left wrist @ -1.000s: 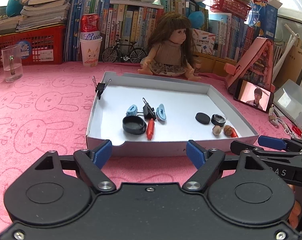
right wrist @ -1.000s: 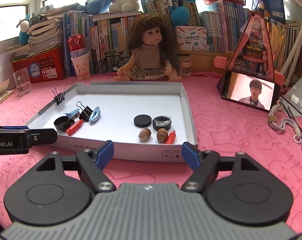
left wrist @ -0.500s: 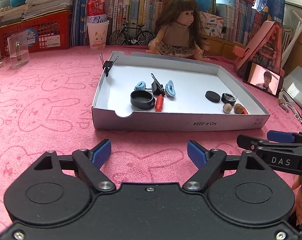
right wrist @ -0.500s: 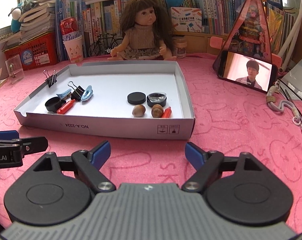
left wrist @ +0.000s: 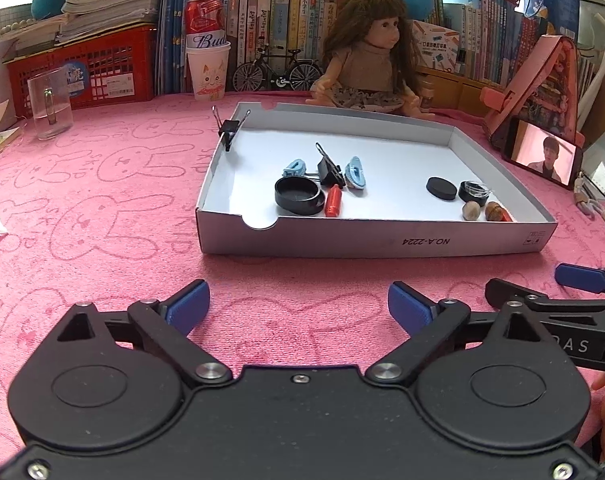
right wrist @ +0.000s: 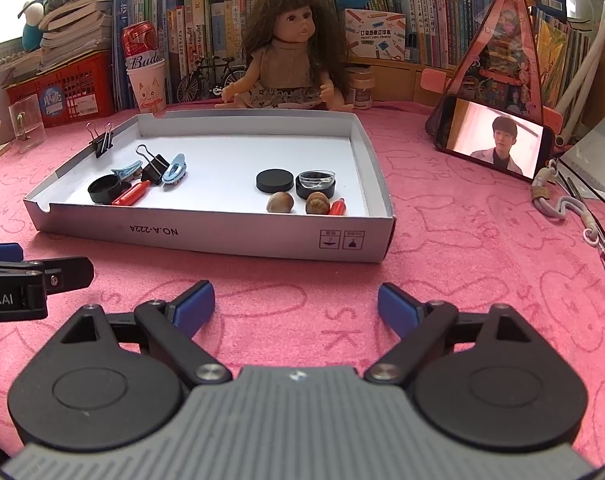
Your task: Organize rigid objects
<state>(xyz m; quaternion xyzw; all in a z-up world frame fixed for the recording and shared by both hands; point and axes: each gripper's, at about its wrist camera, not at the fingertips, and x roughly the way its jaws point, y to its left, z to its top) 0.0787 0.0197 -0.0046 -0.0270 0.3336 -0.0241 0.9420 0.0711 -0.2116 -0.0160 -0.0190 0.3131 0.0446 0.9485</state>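
Hovering over the pink worktop, left tool and right tool have just spread wide, empty, and backed away from the white tray; beyond, sorted clips, nuts and caps suggest completion.

The left black plastic gripper and the right grey-ribbed one each carry blue pads, silver screws and round black pivot discs, with white lettering along the side.

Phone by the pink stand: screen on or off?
On. The phone leans against the pink stand, its screen lit and showing a person.
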